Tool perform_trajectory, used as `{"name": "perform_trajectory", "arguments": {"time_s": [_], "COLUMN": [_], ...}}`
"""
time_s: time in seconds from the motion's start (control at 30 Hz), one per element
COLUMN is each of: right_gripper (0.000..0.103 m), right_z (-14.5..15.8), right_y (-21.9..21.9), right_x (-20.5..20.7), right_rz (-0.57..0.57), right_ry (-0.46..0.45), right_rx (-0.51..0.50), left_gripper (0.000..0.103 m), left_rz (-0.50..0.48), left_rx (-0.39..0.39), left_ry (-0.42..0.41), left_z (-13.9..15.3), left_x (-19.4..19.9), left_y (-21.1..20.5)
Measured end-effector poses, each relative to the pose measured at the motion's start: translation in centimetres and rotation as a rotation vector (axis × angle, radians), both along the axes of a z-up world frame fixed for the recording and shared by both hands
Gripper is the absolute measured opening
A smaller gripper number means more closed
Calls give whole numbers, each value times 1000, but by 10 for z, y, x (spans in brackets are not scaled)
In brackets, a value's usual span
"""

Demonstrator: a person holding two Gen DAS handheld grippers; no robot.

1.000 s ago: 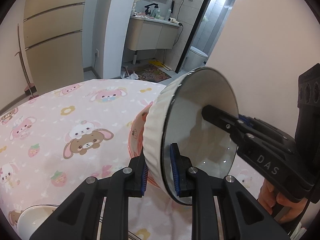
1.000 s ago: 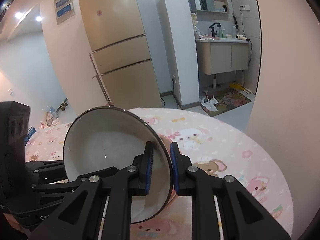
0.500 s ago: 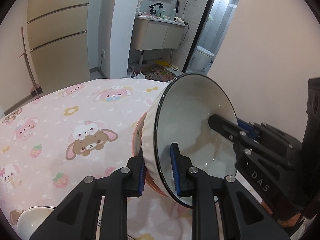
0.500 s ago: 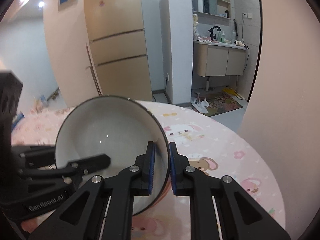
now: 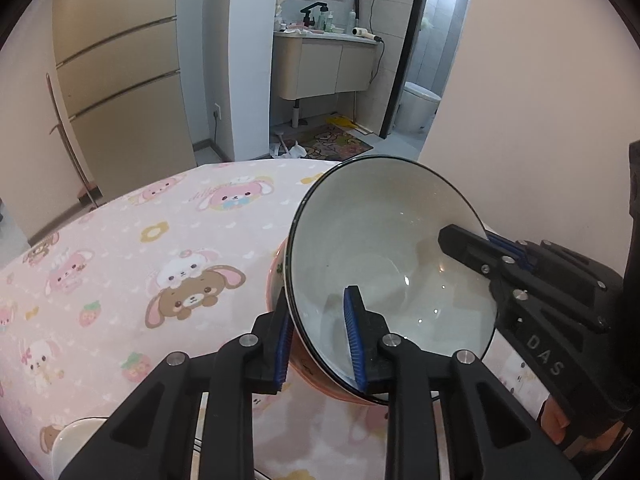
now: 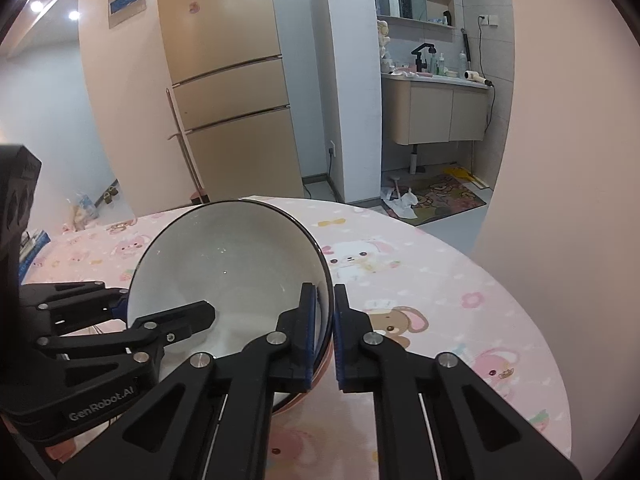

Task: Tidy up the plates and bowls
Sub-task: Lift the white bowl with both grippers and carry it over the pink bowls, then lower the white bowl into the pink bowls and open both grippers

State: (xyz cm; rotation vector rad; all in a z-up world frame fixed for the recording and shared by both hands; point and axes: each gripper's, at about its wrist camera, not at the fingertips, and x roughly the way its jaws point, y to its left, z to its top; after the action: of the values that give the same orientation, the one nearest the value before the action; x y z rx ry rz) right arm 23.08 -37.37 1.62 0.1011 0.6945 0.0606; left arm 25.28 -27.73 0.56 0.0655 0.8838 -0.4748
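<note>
- One round table (image 5: 120, 240) under its pink cartoon cloth has stayed as it was; every change in the last second is in the bowls and in your two tools.
- Your white bowl (image 5: 380, 248) sits at the right side of the table, tipped with its mouth toward you. It has come lower and turned its inside more to the left camera than a second ago. Its underside now looks to be going into the pink bowl, so the nesting step seems nearly done.
- Your pink bowl (image 5: 276, 276) stands on the cloth directly beneath, only a strip of its rim showing past the white one. It has not shifted.
- Your right gripper (image 6: 324, 332) has tightened: its pads are pinched hard on the white bowl's near rim, and it now looks to be carrying the bowl.
- Your left gripper (image 5: 320, 340) straddles the opposite rim and its jaws are opening, the inner pad looking clear of the wall. Judge this a handover; let go fully only once the bowl is seated.
- A small white dish (image 5: 72, 444) waits at the near edge, untouched.
</note>
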Motion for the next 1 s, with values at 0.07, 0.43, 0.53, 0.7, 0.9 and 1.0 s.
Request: {"name": "perform_trajectory", "arguments": {"time_s": [0.07,0.43,0.53,0.7,0.9,1.0], "right_gripper": [6,5,5,4,3,3], "right_z": [1,-12,-12,-13,-7,-8], "right_y": [1,-26,-23,-20,-15,-22], "right_x": [-1,8,8,9,4,5], "right_rz": [-2,12,14,15,15,27], "right_ry": [-3,33,26,25,-2,0], "right_rx": [-15,181,173,177,127,177], "left_gripper": [26,27,27,27,10,9], "left_rz": [21,69,69,68,71,78], "left_rx": [-35,-63,-40,43,244,148], "left_ry": [20,16,18,3,-117,-62], "left_z": [0,5,7,9,14,16], "left_x": [3,8,4,4,-2,5], "left_y": [5,12,11,1,-14,4]}}
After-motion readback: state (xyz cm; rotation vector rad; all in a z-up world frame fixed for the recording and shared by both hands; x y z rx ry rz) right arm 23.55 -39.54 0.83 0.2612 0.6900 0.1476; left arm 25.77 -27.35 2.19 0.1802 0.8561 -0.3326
